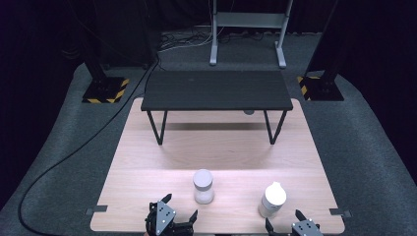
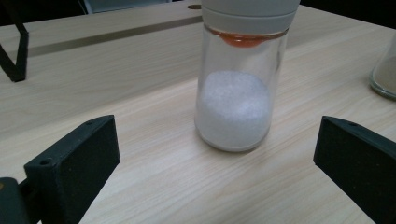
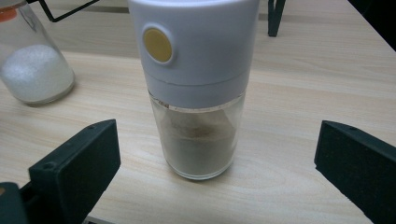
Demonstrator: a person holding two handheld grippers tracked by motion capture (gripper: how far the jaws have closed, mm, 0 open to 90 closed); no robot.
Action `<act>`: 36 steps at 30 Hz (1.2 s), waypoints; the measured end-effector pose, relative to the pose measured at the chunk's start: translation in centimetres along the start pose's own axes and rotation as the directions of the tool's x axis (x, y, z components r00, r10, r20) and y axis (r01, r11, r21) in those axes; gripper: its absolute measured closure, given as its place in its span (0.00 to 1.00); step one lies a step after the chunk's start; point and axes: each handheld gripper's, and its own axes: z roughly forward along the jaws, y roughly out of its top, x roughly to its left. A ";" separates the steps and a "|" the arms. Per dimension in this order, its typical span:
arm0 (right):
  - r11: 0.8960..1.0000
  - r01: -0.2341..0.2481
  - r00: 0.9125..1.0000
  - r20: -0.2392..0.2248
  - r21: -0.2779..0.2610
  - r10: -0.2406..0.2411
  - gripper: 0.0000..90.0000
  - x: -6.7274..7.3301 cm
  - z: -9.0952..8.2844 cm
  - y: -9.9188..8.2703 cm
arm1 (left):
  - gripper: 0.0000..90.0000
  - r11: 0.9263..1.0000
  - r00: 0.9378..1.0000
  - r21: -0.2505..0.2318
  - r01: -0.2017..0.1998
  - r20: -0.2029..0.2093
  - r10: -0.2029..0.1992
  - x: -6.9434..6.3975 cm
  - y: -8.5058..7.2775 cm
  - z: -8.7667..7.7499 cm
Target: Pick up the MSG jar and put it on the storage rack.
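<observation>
Pale wood grain covers the tabletop in the high view, and a low black stand on thin legs sits on its far half. Near the front edge two jars stand upright and well apart: a glass jar of white grains towards the middle, and a white-capped grinder to its right. The left claw comes in at the bottom edge just left of the jar of white grains, its jaws spread with nothing between them. The right claw is at the bottom edge just below the grinder, also spread and not touching it.

From the left gripper view, the left claw has its two black jaws wide apart, low in the picture. The jar of white grains stands ahead of them on the tabletop, clear of both jaws; it is filled about halfway, and an orange ring shows under its pale cap. The edge of the grinder shows at the right.

From the right gripper view, the right claw is equally wide open. The grinder stands just ahead of the jaws, untouched, with brown powder in its glass base and a yellow round button on its white top. The jar of white grains stands further back at the left.
</observation>
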 end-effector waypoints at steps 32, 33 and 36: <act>1.000 0.017 0.999 -0.037 0.015 -0.016 0.00 0.0 0.4 0.1 | 0.00 0.998 0.997 -0.054 -0.013 0.074 0.017 1.0 3.0 4.1; 1.000 0.017 0.999 -0.038 0.015 -0.017 0.00 0.0 0.4 0.1 | 0.00 0.998 0.997 -0.054 -0.016 0.078 0.020 1.0 3.2 4.3; 1.000 0.017 0.999 -0.039 0.015 -0.017 0.00 -0.1 0.3 0.0 | 0.00 0.998 0.997 -0.065 -0.013 0.081 0.019 1.0 3.2 4.6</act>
